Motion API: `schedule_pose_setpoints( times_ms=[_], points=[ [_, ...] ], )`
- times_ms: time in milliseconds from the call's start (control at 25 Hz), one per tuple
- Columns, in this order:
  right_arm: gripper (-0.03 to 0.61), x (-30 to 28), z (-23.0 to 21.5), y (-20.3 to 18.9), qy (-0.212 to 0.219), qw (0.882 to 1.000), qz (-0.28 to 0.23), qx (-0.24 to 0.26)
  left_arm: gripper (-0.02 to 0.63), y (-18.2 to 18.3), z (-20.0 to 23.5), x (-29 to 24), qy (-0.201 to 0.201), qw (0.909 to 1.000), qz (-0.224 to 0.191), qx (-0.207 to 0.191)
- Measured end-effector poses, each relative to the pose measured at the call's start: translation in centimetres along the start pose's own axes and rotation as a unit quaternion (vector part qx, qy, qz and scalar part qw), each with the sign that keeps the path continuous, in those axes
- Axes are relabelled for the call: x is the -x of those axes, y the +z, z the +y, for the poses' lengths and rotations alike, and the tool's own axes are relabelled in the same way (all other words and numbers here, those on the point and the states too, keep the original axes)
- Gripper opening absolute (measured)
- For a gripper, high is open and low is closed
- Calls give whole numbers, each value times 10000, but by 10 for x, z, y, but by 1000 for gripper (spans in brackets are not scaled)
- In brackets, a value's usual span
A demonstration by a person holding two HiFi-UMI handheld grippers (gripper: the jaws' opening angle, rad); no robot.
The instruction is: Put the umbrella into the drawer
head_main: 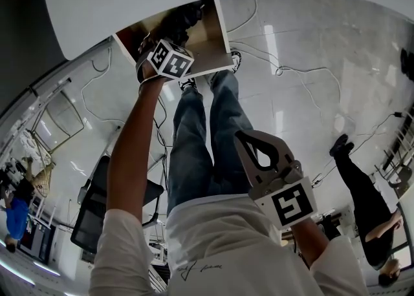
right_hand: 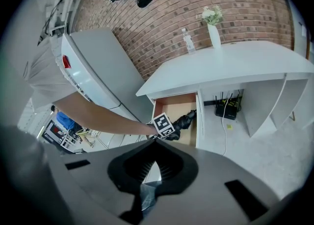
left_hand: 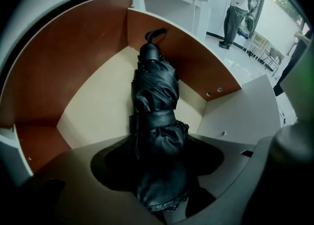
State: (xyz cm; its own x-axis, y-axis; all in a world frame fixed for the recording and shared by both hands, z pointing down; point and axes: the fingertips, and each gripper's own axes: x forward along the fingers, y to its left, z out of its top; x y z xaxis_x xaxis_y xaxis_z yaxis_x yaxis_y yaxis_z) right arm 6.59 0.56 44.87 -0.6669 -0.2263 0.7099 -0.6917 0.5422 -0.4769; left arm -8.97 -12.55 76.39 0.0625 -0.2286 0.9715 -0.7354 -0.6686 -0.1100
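A black folded umbrella (left_hand: 154, 101) lies lengthwise on the pale floor of the open wooden drawer (left_hand: 98, 101), handle toward the back. My left gripper (left_hand: 159, 143) points steeply down into the drawer (head_main: 210, 42). Its jaws stand wide around the umbrella's near end, with dark gaps on both sides, so it is open. The right gripper view shows the same arm reaching into the drawer (right_hand: 174, 105), with the umbrella (right_hand: 185, 120) just past the marker cube. My right gripper (head_main: 242, 136) hangs apart over my legs. It is shut, with nothing between its jaws.
The drawer hangs under a white desk (right_hand: 235, 62) bearing a vase of flowers (right_hand: 213, 22) and a bottle (right_hand: 188, 42). A router (right_hand: 226, 107) sits beneath it. Cables (head_main: 304, 72) trail over the glossy floor. An office chair (head_main: 97, 204) and a standing person (head_main: 365, 204) are nearby.
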Motion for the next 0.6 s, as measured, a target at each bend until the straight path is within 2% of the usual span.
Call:
schedule_pose_setpoints(
  times_ms=[600],
  points=[
    [15, 6, 18, 17, 46, 9994, -210, 259, 291, -12, -2, 38, 111, 9996, -173, 182]
  ],
)
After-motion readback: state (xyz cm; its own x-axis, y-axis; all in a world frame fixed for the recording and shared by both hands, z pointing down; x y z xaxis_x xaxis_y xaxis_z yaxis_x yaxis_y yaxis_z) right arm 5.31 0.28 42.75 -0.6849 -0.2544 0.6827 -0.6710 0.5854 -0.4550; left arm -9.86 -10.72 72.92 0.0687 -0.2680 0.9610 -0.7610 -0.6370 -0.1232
